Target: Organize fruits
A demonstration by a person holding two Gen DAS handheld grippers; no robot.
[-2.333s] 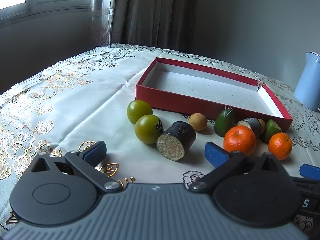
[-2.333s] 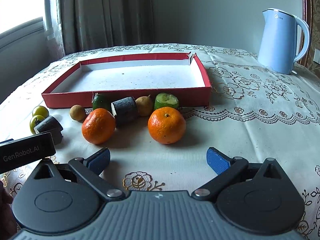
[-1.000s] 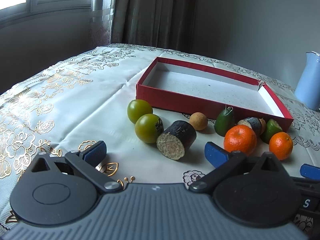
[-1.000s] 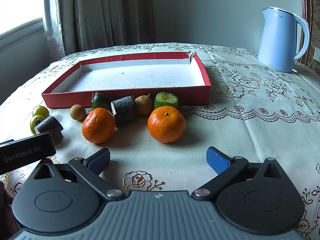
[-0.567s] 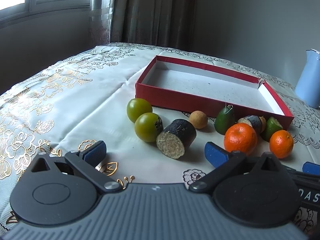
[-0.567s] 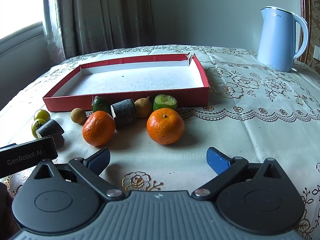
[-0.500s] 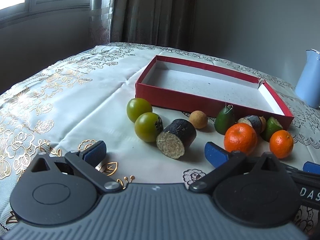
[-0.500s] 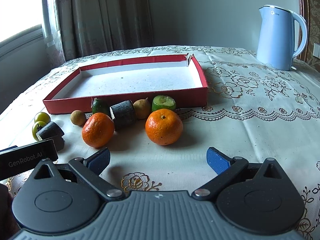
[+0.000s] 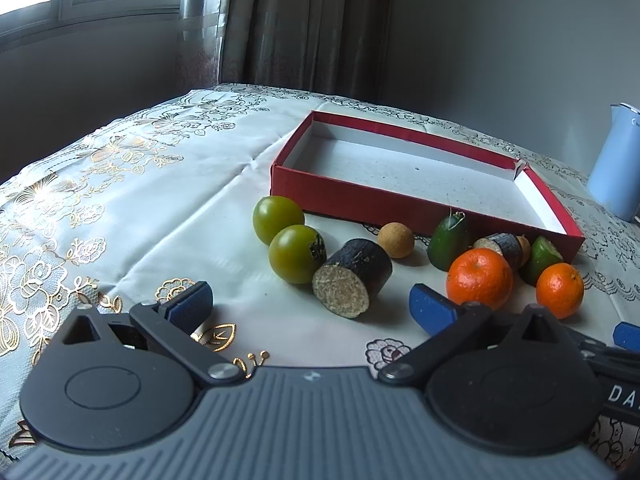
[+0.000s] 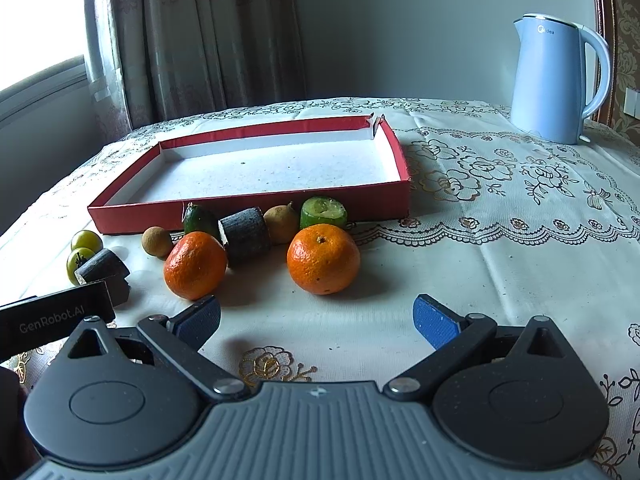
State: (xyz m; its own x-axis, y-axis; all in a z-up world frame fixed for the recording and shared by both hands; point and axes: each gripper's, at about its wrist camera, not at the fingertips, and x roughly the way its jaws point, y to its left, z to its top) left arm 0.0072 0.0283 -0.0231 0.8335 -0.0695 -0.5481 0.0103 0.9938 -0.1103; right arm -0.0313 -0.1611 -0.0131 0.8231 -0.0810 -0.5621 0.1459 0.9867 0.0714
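Note:
A shallow red box (image 9: 344, 194) (image 10: 256, 208) with a white, empty floor lies on the table. In front of it lies a row of fruit: two green round fruits (image 9: 296, 254) (image 10: 82, 254), a dark cane piece (image 9: 352, 278), a brown longan (image 9: 396, 240), a small green fruit (image 9: 448, 242), a second cane piece (image 10: 244, 236), a cut green fruit (image 10: 323, 213) and two oranges (image 10: 195, 265) (image 10: 323, 258). My left gripper (image 9: 310, 306) is open and empty, just short of the near cane piece. My right gripper (image 10: 316, 322) is open and empty, just short of the right orange.
A light blue electric kettle (image 10: 554, 80) stands at the back right of the table. The lace-patterned tablecloth (image 10: 500, 240) covers the table. Curtains and a window are behind. The left gripper's body (image 10: 56, 316) shows at the right wrist view's left edge.
My right gripper has edged forward and a little up, so the oranges and box sit closer. My left gripper has hardly moved. Both stay open.

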